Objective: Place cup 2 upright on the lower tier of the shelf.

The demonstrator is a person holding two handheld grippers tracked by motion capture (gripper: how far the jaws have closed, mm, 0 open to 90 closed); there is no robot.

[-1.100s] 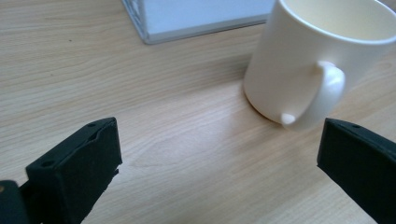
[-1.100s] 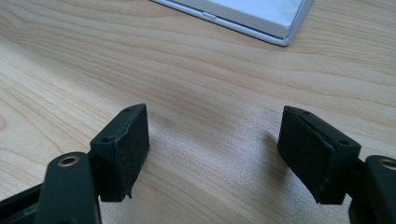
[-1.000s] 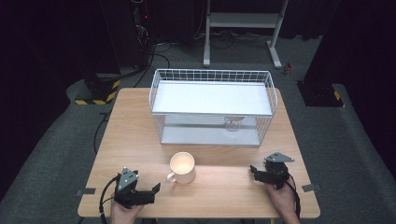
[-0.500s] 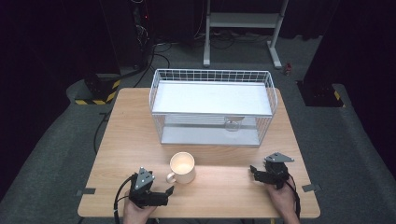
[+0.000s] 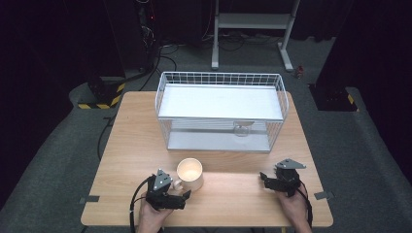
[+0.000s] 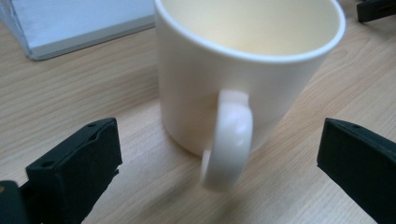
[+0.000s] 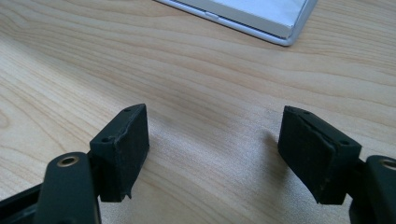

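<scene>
mug (image 5: 190,174): cream | table (image 5: 233,194): light wood grain | wire basket (image 5: 221,110): white | gripper jaws: black

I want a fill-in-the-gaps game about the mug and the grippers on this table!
1. The cream mug stands on the wooden ____.
2. The mug's handle sits between the open fingers of the ____ gripper.
3. The right gripper holds ____ between its open fingers.
4. Behind the mug stands a white wire ____.

Missing words: table; left; nothing; basket
</scene>
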